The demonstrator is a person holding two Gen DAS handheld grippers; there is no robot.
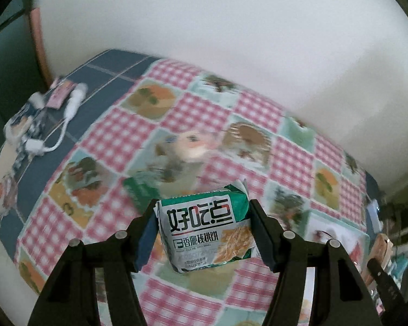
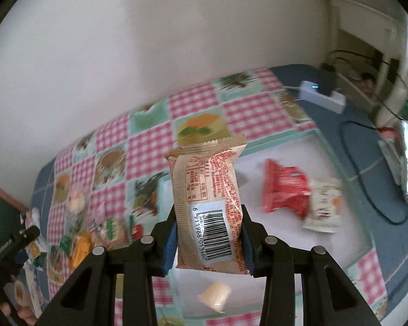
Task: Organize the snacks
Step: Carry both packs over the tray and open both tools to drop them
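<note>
My left gripper (image 1: 204, 233) is shut on a green and white biscuit packet (image 1: 206, 231) and holds it above the checked tablecloth (image 1: 122, 135). My right gripper (image 2: 208, 237) is shut on a tan snack packet with a barcode (image 2: 206, 203), held upright above a white tray (image 2: 285, 157). In the tray lie a red packet (image 2: 285, 190), a white packet (image 2: 323, 206) and a small pale yellow packet (image 2: 215, 296). Several more snacks (image 2: 95, 231) lie blurred on the cloth to the left of the tray.
White cables and adapters (image 1: 68, 108) lie at the table's far left corner. A white power strip (image 2: 321, 95) and a black cable (image 2: 367, 184) lie at the right of the tray. A white wall runs behind the table.
</note>
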